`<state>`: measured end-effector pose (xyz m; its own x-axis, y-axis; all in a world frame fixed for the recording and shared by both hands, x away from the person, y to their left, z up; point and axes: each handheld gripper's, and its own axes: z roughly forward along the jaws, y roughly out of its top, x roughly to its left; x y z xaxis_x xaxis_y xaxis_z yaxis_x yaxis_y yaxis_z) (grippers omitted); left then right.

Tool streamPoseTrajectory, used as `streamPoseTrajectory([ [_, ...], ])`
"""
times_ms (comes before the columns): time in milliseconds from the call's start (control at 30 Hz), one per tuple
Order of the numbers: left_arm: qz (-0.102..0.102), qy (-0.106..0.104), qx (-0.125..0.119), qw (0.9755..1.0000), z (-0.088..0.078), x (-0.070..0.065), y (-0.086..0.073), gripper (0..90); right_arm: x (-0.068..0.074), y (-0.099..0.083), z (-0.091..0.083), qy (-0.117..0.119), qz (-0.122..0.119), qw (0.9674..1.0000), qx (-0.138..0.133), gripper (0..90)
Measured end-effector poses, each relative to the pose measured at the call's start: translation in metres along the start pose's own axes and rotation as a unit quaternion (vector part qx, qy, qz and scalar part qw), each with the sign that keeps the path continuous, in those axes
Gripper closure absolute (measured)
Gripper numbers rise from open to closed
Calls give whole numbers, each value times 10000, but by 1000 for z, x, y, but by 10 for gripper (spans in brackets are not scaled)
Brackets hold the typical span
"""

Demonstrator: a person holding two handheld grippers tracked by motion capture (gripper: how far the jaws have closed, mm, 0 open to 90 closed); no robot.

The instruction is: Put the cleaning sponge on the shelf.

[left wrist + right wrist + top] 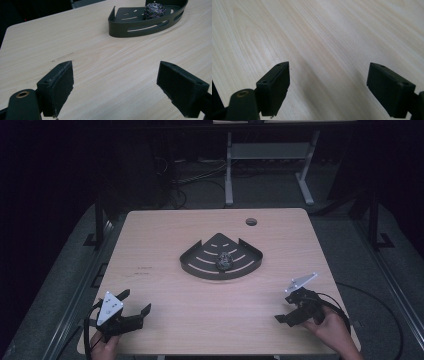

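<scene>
Pale wooden table (200,320) is carrying a dark slotted corner caddy (200,265) at its middle, with dim floor and desk legs lying beyond.

Inside the caddy, a steel wool scrubber (223,260) is sitting near its centre. Both tools are resting at the near edge, well apart from the caddy: the left gripper (136,301) and the right gripper (285,312) are each holding their jaws spread wide, gripping nothing, over bare wood.

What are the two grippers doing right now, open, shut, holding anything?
Left gripper: open, jaws wide apart, nothing between them, over bare table.
Right gripper: open, jaws wide apart, holding nothing.
</scene>
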<state>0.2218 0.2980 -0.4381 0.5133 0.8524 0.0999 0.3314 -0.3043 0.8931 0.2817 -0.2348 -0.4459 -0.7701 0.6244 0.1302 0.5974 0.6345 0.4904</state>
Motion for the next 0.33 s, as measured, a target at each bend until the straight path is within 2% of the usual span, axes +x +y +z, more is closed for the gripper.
streamPoseTrajectory([
  [167, 19, -6, 9, 10000, 1, 0, 0, 133, 2, -8, 1, -18, 48, 10000, -5, 174],
  [333, -2, -9, -12, 10000, 2, 0, 1, 133, 13, -19, -4, -212, 155, 9994, -229, 160],
])
